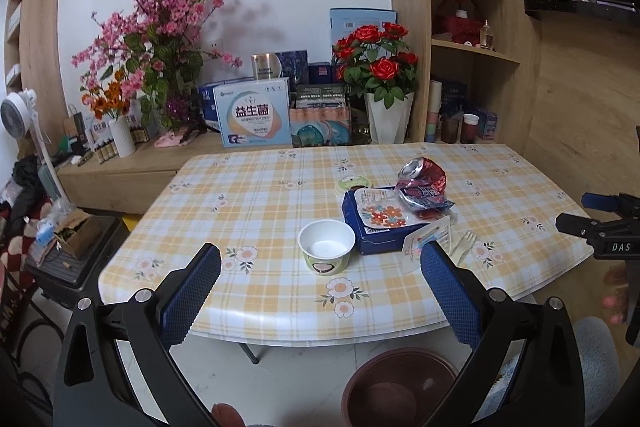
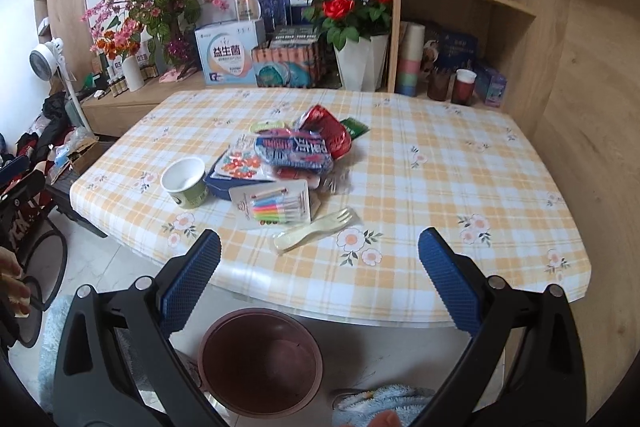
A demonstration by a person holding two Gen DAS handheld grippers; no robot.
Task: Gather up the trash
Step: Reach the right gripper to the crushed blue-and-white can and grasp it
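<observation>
The left tongs [image 1: 320, 267] stand wide open with nothing between their blue pads, held off the near edge of the bench [image 1: 248, 195]. The right tongs [image 2: 320, 253] are likewise spread wide and empty, hovering before the bench's front edge. In the left wrist view the right tongs appear at the far right edge, apart from the trash.

Just beyond the left tongs stands a paper cup [image 1: 326, 247], upright and open-mouthed, with a green printed wall. Beside it, to the right, lies a dark blue box [image 1: 362, 227] with a floral card [image 1: 380, 213] on top. A crushed red can [image 1: 424, 175] rests against the far side of that pile, over a crumpled blue and red wrapper [image 2: 294, 149]. A round green lid [image 1: 354, 183] lies flat behind the box. In the right wrist view a blister pack of coloured pens [image 2: 276, 207] lies at the front of the pile, and a pale plastic fork [image 2: 316, 229] lies just beside it, nearest the right tongs. A small green packet [image 2: 355, 127] shows behind the can.

On the floor below the bench's near edge sits a brown bin [image 2: 262, 363], open, between the two tongs' views. Behind the bench, a low shelf carries red roses in a white vase [image 1: 390, 117].
</observation>
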